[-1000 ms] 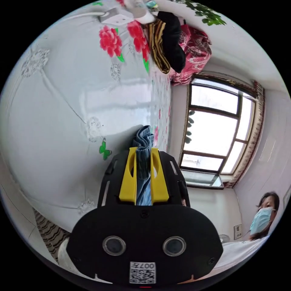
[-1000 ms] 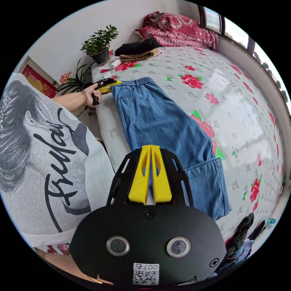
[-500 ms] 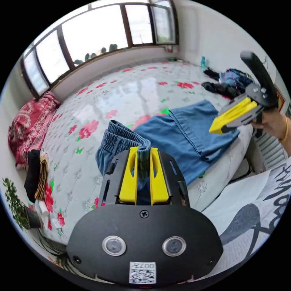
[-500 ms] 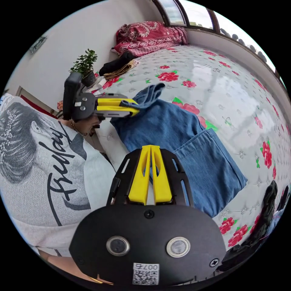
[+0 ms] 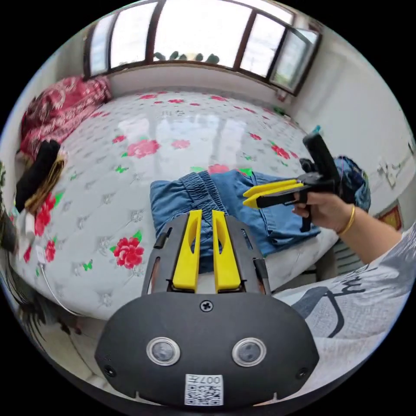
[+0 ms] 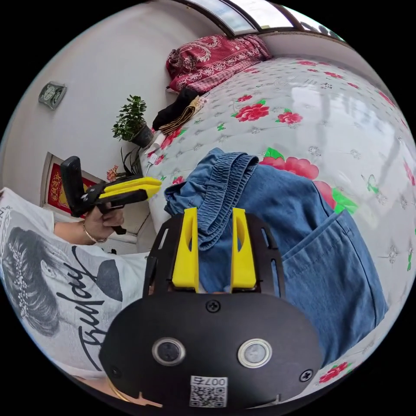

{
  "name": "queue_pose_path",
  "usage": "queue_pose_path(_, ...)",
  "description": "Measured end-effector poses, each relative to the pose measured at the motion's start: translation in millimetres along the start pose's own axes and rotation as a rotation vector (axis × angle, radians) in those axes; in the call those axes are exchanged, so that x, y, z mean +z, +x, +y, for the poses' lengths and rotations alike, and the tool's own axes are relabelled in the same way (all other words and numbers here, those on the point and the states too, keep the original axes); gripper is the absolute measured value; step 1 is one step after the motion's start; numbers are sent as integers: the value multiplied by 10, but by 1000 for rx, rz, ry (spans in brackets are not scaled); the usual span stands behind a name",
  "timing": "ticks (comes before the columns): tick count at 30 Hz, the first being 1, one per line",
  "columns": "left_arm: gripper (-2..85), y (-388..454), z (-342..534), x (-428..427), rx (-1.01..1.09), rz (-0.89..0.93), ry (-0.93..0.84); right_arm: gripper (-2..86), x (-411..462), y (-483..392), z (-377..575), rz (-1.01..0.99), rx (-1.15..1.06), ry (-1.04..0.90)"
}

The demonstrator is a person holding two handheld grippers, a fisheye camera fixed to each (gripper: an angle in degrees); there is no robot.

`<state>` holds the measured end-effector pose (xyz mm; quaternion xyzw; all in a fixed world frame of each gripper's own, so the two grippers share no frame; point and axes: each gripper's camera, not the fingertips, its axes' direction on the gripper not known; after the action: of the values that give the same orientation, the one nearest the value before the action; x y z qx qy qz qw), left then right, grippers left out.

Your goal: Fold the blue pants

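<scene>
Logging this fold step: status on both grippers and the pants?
Left gripper open, off cloth. Right gripper open above blue pants. Pants folded waistband-over on bed. Nothing in the way.

Home bedroom: floral quilted bed (image 5: 182, 125), red bedding (image 6: 216, 54) piled at wall, potted plant (image 6: 130, 121), window (image 5: 199, 32).

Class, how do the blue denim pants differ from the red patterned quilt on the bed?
The blue denim pants are plain; the red patterned quilt is ornate. The pants lie folded flat at the near bed edge; the quilt sits bunched at the far end by the window. Both rest on the floral mattress.
</scene>
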<state>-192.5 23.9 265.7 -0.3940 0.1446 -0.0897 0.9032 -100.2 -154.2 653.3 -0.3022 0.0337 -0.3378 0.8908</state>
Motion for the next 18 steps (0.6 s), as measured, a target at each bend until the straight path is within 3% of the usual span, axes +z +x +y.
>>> queue_pose_path(2, 41, -576, 14, -72, -179, 146, 50, 101, 175, 191, -223, -1, 45, -24)
queue_pose_path(8, -3, -1345, -139, 161, -327, 131, -32, 95, 581, 471, -567, -15, 114, -102)
queue_pose_path(13, -9, -1558, -319, 428, -330, 194, -71, 84, 578, 360, -567, 93, 110, -89)
queue_pose_path(18, -5, -1576, -433, 564, -274, 145, -88, 76, 566, 300, -468, 139, 85, -108)
